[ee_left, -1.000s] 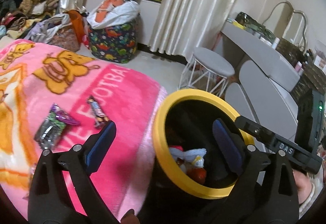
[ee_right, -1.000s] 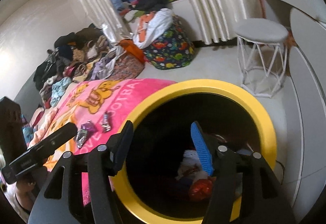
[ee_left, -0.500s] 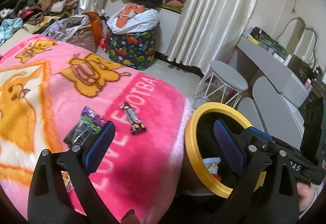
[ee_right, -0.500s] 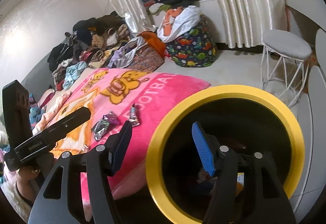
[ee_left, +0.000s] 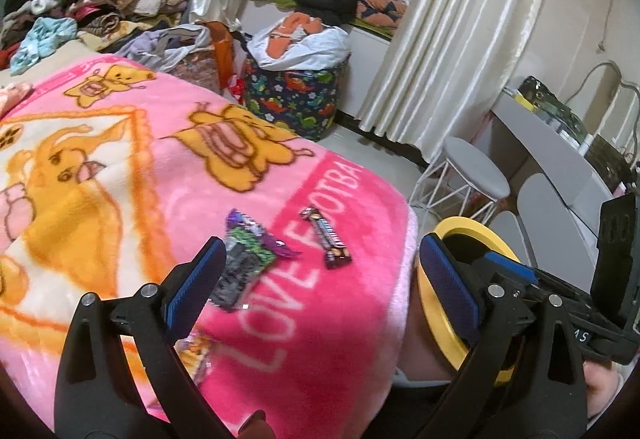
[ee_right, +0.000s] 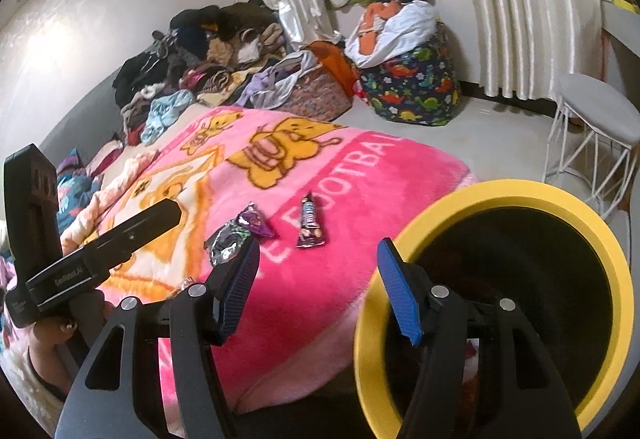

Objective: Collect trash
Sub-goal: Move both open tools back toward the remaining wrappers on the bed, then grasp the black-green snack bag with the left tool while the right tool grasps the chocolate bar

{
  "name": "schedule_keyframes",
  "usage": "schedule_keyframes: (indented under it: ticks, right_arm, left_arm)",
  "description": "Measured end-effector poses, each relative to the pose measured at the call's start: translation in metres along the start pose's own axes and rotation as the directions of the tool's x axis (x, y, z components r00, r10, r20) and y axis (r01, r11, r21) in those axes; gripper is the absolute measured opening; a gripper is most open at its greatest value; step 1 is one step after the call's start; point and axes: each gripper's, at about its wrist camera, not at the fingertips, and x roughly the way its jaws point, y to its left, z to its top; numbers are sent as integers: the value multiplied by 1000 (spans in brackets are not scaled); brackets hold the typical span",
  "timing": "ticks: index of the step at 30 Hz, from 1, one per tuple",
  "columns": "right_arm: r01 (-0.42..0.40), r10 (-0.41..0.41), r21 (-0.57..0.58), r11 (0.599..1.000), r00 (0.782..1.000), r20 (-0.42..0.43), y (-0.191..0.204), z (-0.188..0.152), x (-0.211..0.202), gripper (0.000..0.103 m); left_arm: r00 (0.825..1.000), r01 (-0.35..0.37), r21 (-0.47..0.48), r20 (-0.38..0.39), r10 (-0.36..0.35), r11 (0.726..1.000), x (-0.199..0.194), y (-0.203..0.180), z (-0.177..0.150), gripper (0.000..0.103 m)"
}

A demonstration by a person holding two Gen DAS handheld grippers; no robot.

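On the pink cartoon blanket [ee_left: 120, 167] [ee_right: 360, 175] lie a brown candy bar wrapper [ee_left: 328, 238] [ee_right: 310, 222] and a purple and green crinkled wrapper [ee_left: 248, 253] [ee_right: 236, 235]. Another small wrapper [ee_left: 194, 349] shows under the left finger. A black bin with a yellow rim [ee_left: 440, 315] [ee_right: 512, 195] stands at the blanket's right edge. My left gripper [ee_left: 320, 279] is open over the blanket, just short of the two wrappers, nothing between its blue pads. My right gripper [ee_right: 316, 279] is open and empty, between blanket and bin rim.
A white wire stool [ee_left: 476, 169] [ee_right: 600, 119] stands on the floor behind the bin, beside a grey vanity desk [ee_left: 560, 159]. A dinosaur-print bag [ee_left: 292, 99] [ee_right: 412, 87] and piles of clothes [ee_right: 208, 51] sit at the back by the curtains.
Both grippers have swung left, away from the bin's mouth and over the blanket. The two wrappers now sit nearer the middle of both views. The jaws kept the same width.
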Motion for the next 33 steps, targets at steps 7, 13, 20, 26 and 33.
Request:
schedule_keyframes:
  ticks: [7, 13, 20, 26, 33]
  right_arm:
    - [-13, 12, -25, 1000, 999, -45, 17, 5, 29, 59]
    - [-12, 8, -44, 999, 996, -93, 23, 11, 57, 54]
    - [16, -25, -50, 999, 984, -174, 24, 16, 101, 44]
    - [38, -50, -56, 998, 972, -231, 22, 16, 131, 39]
    - [55, -65, -42, 998, 952, -300, 18, 19, 163, 32]
  left_arm:
    - [999, -40, -33, -10, 40, 999, -1, 28, -1, 89]
    - [995, -74, -52, -72, 70, 996, 12, 52, -7, 89]
    - [988, -63, -70, -148, 52, 996, 37, 71, -15, 74]
    - [979, -54, -68, -198, 40, 996, 59, 79, -17, 67]
    - [973, -46, -76, -229, 27, 996, 75, 83, -20, 63]
